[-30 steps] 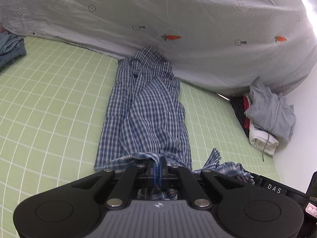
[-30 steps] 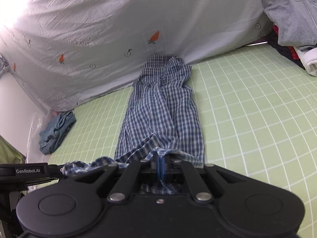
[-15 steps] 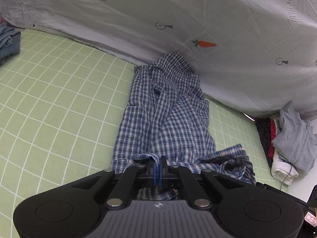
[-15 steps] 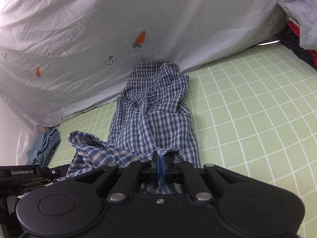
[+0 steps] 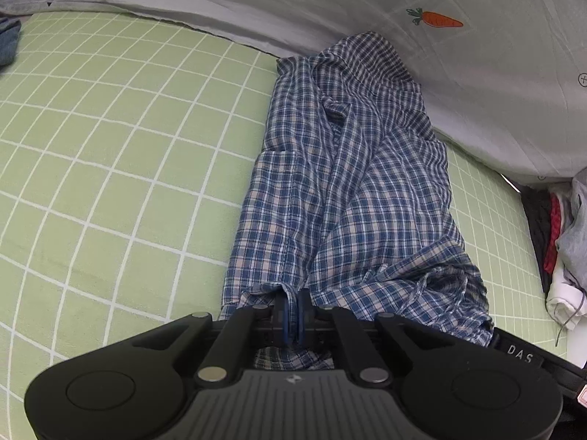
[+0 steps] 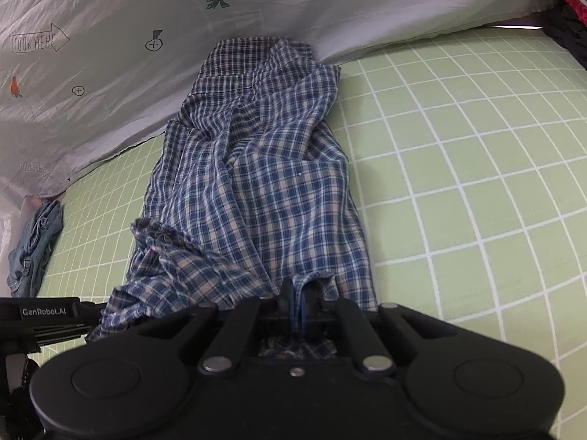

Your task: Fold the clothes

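Note:
A blue plaid shirt (image 5: 345, 190) (image 6: 264, 183) lies lengthwise on the green checked sheet, its collar end against the grey blanket. My left gripper (image 5: 292, 310) is shut on the shirt's near hem at its left side. My right gripper (image 6: 298, 306) is shut on the same hem at its right side. The hem between them is carried up over the shirt's lower part and bunches in loose folds (image 5: 436, 286) (image 6: 172, 267). Each view shows the other gripper's body at its lower edge.
A grey blanket (image 5: 440, 55) (image 6: 110, 55) with carrot prints rises behind the shirt. A pile of clothes (image 5: 565, 242) sits at the right of the left wrist view. Denim clothing (image 6: 33, 245) lies at the left edge of the right wrist view.
Both grippers have carried the hem forward toward the collar, so the shirt looks shorter and closer. The slack cloth between them has bunched up higher over the shirt.

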`<state>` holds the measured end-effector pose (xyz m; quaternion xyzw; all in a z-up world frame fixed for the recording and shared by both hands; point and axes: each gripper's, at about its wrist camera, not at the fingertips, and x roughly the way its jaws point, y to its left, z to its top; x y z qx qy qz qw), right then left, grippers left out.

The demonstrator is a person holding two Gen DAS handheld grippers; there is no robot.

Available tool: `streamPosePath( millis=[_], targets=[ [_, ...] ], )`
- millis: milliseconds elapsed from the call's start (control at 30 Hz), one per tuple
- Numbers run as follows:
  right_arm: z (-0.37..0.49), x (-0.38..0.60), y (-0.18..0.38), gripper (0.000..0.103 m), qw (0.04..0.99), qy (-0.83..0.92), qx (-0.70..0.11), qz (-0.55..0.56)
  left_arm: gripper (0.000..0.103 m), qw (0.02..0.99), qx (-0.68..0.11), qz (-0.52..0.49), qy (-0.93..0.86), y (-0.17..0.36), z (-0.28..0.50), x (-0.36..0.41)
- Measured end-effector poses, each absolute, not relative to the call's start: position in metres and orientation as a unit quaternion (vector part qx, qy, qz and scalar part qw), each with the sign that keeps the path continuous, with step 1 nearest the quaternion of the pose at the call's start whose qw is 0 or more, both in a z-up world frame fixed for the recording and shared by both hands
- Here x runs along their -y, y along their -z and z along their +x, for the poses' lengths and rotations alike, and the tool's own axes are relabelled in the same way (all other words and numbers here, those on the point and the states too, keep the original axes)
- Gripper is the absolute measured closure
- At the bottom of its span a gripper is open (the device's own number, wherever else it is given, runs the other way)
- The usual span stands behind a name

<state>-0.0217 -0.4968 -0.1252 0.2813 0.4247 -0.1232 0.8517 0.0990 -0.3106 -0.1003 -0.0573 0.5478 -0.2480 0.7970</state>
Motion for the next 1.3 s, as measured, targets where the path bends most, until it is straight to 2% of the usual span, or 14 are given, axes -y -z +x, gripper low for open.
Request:
streamPosePath(
  millis=[33,67,100,133,167,200,233,300,433,567,767,967,1300],
  targets=[
    [-0.023,0.498,0.121,0.096,0.855,0.124,-0.416,0.284,0.09,0.8,-0.544,-0.052,0.248,0.096,0.098,0.312],
    [-0.024,0.5,0.115,0.094,0.858,0.128,-0.407,0.286,0.079,0.803,-0.54,-0.048,0.249,0.092,0.097,0.313],
    [-0.026,0.502,0.109,0.088,0.861,0.131,-0.398,0.287,0.066,0.808,-0.531,-0.057,0.25,0.084,0.095,0.31],
    [-0.029,0.503,0.1,0.081,0.867,0.135,-0.384,0.287,0.059,0.813,-0.521,-0.066,0.251,0.077,0.093,0.307],
    [-0.031,0.505,0.092,0.076,0.873,0.14,-0.369,0.286,0.043,0.818,-0.511,-0.074,0.251,0.07,0.09,0.304],
    [-0.034,0.506,0.084,0.064,0.879,0.145,-0.355,0.285,0.032,0.83,-0.493,-0.079,0.249,0.061,0.086,0.3],
    [-0.039,0.505,0.076,0.06,0.884,0.151,-0.345,0.277,0.03,0.841,-0.475,-0.084,0.246,0.052,0.082,0.296],
    [-0.048,0.505,0.061,0.057,0.894,0.163,-0.325,0.261,0.026,0.855,-0.452,-0.074,0.242,0.039,0.074,0.29],
    [-0.068,0.503,0.053,0.041,0.893,0.185,-0.313,0.266,0.023,0.864,-0.446,-0.068,0.224,0.034,0.061,0.275],
    [-0.087,0.494,0.06,0.033,0.887,0.193,-0.323,0.268,0.023,0.85,-0.48,-0.062,0.207,0.052,0.051,0.267],
    [-0.088,0.481,0.08,0.032,0.875,0.185,-0.366,0.256,0.023,0.827,-0.526,-0.041,0.193,0.081,0.046,0.263],
    [-0.068,0.494,0.095,0.031,0.867,0.192,-0.377,0.263,0.023,0.815,-0.545,-0.028,0.194,0.095,0.053,0.27],
    [0.005,0.533,0.122,0.032,0.863,0.22,-0.391,0.23,0.023,0.825,-0.539,-0.013,0.166,0.107,0.093,0.283]
  ],
)
